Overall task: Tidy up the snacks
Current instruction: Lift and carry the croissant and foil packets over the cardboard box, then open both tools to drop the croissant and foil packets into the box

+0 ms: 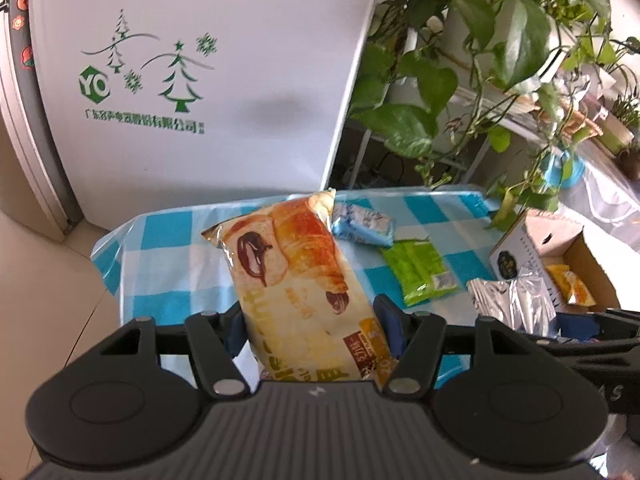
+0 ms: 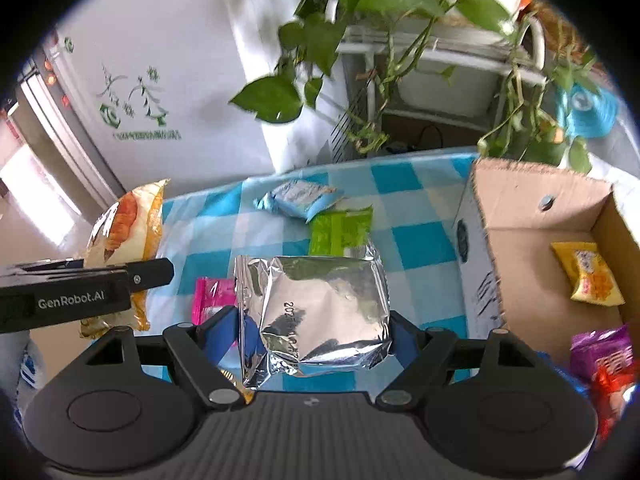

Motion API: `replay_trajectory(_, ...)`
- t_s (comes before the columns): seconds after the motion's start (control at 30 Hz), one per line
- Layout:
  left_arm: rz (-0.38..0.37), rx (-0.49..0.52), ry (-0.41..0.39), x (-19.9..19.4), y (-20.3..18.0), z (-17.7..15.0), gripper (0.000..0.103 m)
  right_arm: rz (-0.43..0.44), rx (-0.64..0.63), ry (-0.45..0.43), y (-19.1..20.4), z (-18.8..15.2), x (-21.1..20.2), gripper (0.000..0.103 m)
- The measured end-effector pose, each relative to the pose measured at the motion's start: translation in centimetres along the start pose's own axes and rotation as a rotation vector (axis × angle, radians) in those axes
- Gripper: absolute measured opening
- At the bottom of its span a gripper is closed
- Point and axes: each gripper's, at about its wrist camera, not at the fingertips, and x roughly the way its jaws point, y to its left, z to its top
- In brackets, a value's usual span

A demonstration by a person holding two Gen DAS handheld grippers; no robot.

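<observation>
My left gripper is shut on a yellow croissant packet, held upright above the blue-and-white checked table. The same croissant packet shows at the left of the right wrist view, behind the left gripper's black finger. My right gripper is shut on a crinkled silver foil packet, lifted off the table. That silver packet also appears at the right of the left wrist view. On the cloth lie a light blue packet, a green packet and a pink packet.
An open cardboard box stands at the table's right end with a yellow snack inside; purple and red packets lie near its front. A white fridge stands behind the table, and leafy plants hang over the back right.
</observation>
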Motion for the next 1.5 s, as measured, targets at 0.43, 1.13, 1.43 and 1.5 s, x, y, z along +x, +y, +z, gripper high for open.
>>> replay_trajectory(0.43,-0.09,0.062,-0.049,-0.3,-5.3,0.5,0.063,-0.06,0.053,-0.14,-4.2,2.0,-4.8,0.084)
replay_trajectory(1.13,-0.339,0.22,-0.089,0.2,-15.3,0.0,0.063,-0.158,0.203,-0.243,-12.5,2.2,-9.9,0.084)
replay_trajectory(1.43,-0.427,0.27,-0.062,1.3,-19.2,-0.7,0.063,-0.205,0.279,-0.236,-15.2,1.7,-10.2,0.084)
replay_trajectory(1.5,-0.435,0.284,-0.052,1.7,-19.9,-1.0,0.063,-0.215,0.302,-0.234,-15.8,1.6,-10.2,0.084)
